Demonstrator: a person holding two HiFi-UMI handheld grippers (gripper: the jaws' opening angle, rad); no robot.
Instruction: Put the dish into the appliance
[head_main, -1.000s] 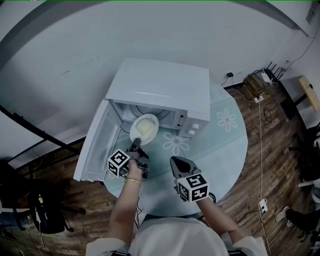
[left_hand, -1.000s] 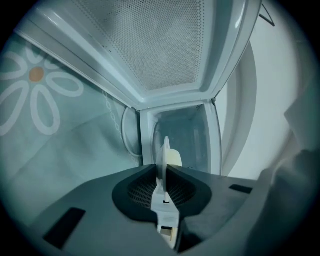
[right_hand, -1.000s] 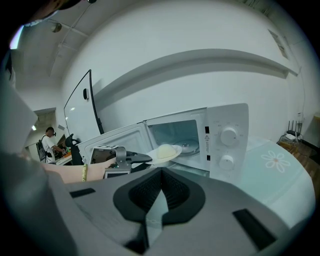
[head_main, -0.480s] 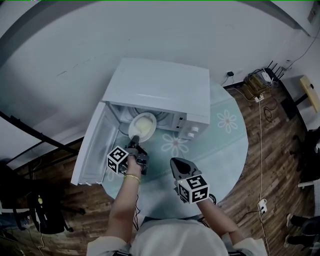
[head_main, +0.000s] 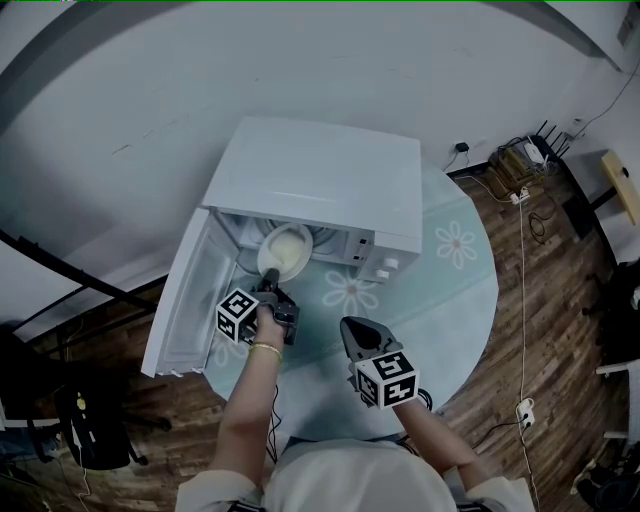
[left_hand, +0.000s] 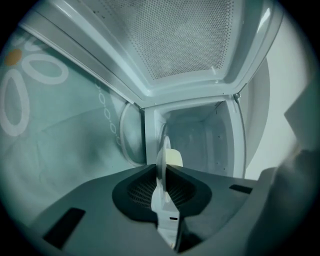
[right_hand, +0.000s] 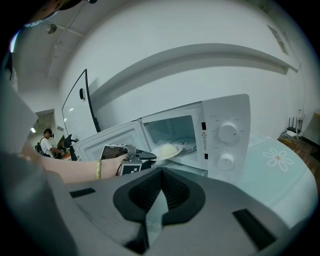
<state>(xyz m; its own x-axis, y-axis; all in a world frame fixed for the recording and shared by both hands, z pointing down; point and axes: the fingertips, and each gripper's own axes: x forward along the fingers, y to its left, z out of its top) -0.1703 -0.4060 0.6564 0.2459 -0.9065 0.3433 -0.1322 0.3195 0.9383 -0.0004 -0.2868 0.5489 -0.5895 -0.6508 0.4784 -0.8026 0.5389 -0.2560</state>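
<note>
Left tongs (head_main: 270, 292), as I read them from my station, are narrowed onto the near rim of the dish (head_main: 286, 250), which carries a pale mound of food; in their own view the dish (left_hand: 161, 159) stands edge-on between the pads. Right tongs (head_main: 356, 327) hang over the surface (head_main: 450, 300), well apart from the dish, pads together on nothing. Progress, by my judgement: the door (head_main: 186, 296) of the microwave (head_main: 320, 180) is swung wide to the left, and the dish is at the mouth of the cavity, partly inside and held above the cavity floor; whether it touches anything below I cannot tell. Left to do: carry it deeper, set it on the glass tray (right_hand: 189, 145), let go and draw the tongs out. Surroundings: two knobs (right_hand: 228, 132) on the front panel, a flower-print cover on the round surface, cables (head_main: 516, 196) on the wooden floor to the right. Nothing lies between dish and cavity; the door and the front panel flank the opening.
</note>
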